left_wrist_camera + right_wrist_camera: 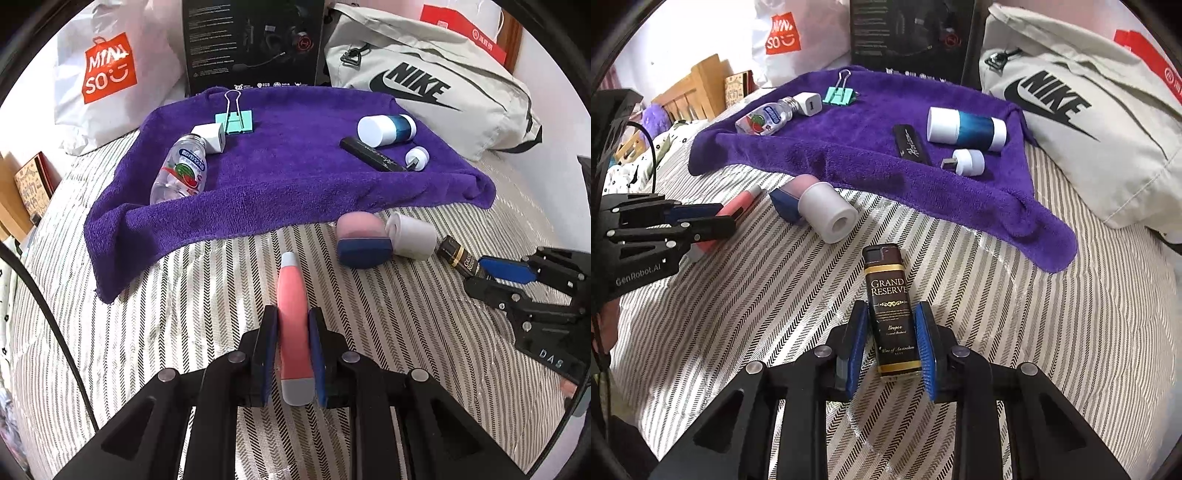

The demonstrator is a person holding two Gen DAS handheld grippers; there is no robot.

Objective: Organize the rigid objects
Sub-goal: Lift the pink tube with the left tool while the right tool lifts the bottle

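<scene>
While both of your tools are sitting low over the striped bedcover [1052, 314], you are working 2 items at once, each lying short of the purple terry towel [295, 177] that serves as the collecting spot. Your left gripper [291, 354] is bracketing the slim pink plastic tube with grey ends [293, 314]; its blue pads are lying right against the tube's sides, apparently clamped, with the nose aiming at the towel's near edge. Your right gripper [892, 343] is straddling the dark brown lighter printed "Grand Reserve" [892, 314], and its jaws are standing apart with a gap showing on both sides, so nothing is gripped there yet. Near the towel's front hem, the pink-and-navy capsule [364, 240] and the white roll [412, 236] are touching each other. On the towel, 6 things are already lying in 2 loose groups, probably sorted, which suggests roughly half the job remains.
</scene>
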